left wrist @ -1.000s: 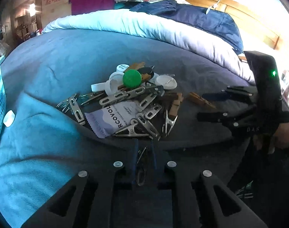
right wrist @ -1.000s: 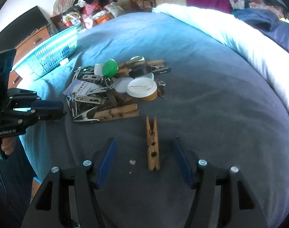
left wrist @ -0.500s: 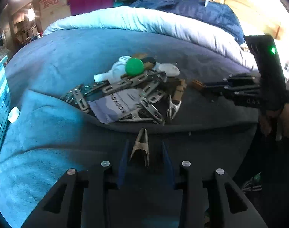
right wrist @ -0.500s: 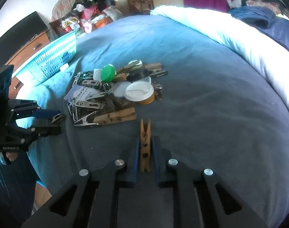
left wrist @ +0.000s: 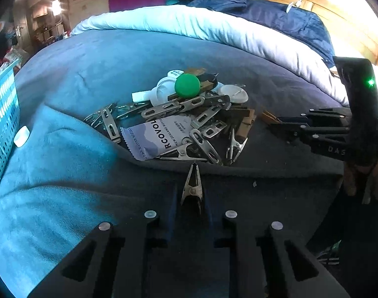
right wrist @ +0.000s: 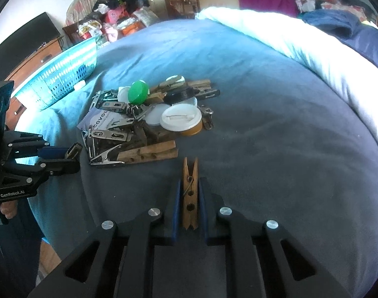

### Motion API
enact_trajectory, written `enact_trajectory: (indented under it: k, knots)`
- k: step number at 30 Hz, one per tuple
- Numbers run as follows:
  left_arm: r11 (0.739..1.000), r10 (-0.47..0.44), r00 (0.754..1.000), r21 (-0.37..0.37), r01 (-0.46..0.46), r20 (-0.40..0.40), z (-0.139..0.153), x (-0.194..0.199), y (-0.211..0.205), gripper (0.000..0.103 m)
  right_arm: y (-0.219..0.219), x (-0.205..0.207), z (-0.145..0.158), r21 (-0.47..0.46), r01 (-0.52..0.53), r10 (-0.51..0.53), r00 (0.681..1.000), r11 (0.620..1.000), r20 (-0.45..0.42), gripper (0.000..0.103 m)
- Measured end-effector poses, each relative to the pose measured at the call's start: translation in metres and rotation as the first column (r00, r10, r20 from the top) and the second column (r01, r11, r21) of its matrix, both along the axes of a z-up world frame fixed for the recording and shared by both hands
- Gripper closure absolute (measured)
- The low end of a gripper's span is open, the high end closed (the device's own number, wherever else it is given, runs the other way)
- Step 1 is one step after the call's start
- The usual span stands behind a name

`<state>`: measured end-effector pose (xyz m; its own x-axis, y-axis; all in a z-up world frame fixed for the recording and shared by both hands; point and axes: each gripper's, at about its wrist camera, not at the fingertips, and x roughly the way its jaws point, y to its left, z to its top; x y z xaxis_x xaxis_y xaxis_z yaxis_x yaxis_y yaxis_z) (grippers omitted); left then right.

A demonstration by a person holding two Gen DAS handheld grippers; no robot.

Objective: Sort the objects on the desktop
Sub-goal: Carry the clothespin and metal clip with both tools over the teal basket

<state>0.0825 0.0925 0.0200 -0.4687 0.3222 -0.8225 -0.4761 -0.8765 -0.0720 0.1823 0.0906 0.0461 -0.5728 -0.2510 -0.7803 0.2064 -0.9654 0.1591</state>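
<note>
A pile of metal clips (left wrist: 203,129), wooden clothespins (right wrist: 149,152), white lids (right wrist: 180,118), a green cap (left wrist: 187,85) and a snack wrapper (left wrist: 161,139) lies on the blue bed cover. My left gripper (left wrist: 191,198) is shut on a metal clip (left wrist: 192,186) just in front of the pile. My right gripper (right wrist: 189,198) is shut on a wooden clothespin (right wrist: 189,193) to the right of the pile. Each gripper shows in the other's view: the right one (left wrist: 283,124), the left one (right wrist: 72,155).
A turquoise basket (right wrist: 62,74) stands at the bed's left edge, also in the left wrist view (left wrist: 2,114). A white duvet (left wrist: 213,29) and a navy blanket (left wrist: 275,17) lie at the far side. Bare blue cover (right wrist: 275,136) stretches right of the pile.
The right gripper has closed on the wooden clothespin that lay between its open fingers. The left gripper has drawn back from the pile with the metal clip held between its fingers.
</note>
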Motion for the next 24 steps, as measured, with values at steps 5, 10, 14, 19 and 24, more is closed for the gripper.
enact_trajectory:
  k: [5,10,14,19,24]
  knots:
    - [0.999,0.021,0.999,0.026,-0.020,-0.050,0.034,0.003,-0.003,0.082,0.006,0.010,0.025,-0.002,0.044,-0.044,0.998,0.999,-0.054,0.091]
    - [0.995,0.085,0.975,0.078,-0.070,-0.205,0.119,-0.008,-0.021,0.082,0.029,-0.005,0.085,-0.015,0.150,-0.150,0.979,0.989,-0.141,0.091]
    - [0.985,0.169,0.934,0.096,-0.145,-0.315,0.197,-0.031,-0.049,0.082,0.043,-0.033,0.153,-0.017,0.186,-0.185,0.958,0.982,-0.219,0.091]
    - [0.968,0.250,0.897,0.074,-0.239,-0.364,0.276,-0.064,-0.092,0.082,0.039,-0.071,0.229,-0.022,0.168,-0.167,0.941,0.986,-0.296,0.091]
    - [0.943,0.330,0.874,0.086,-0.321,-0.356,0.325,-0.090,-0.149,0.082,0.012,-0.108,0.296,-0.023,0.116,-0.116,0.928,0.993,-0.354,0.091]
